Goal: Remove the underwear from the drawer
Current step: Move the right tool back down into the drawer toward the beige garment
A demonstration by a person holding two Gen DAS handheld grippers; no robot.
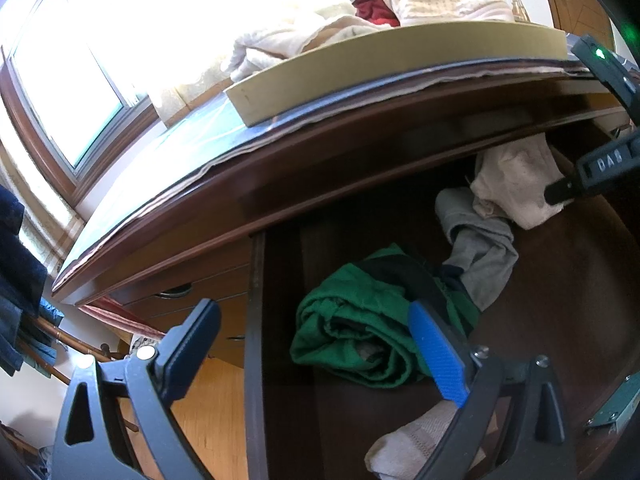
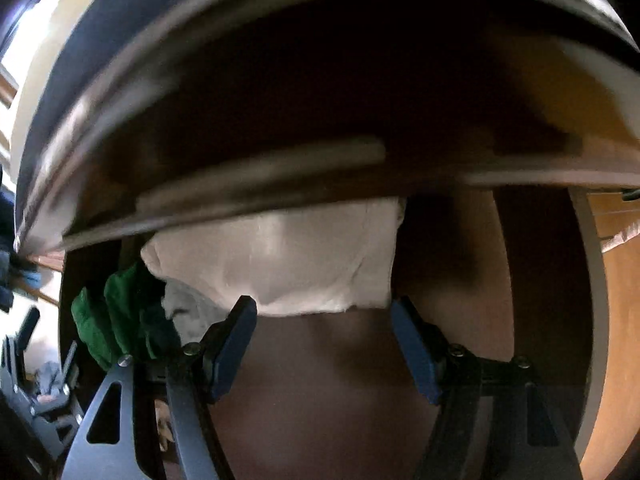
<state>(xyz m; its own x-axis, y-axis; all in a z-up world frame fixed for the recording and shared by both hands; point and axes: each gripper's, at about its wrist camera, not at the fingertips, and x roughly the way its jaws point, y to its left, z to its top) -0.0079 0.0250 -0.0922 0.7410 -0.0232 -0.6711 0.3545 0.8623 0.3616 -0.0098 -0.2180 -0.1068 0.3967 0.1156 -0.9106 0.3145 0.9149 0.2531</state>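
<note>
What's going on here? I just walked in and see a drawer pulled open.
A person with a gripper in each hand is taking clothes from the open drawer. The right gripper, jaws open, is at the white garment but grips nothing. The left gripper is open above the green garment.

Drawer (image 1: 560, 300): dark polished wood, smooth. White cloth (image 2: 288, 256): soft, matt cotton. Green garment (image 1: 356, 320): matt knit. My fingers (image 1: 436, 356): ribbed blue plastic pads.
</note>
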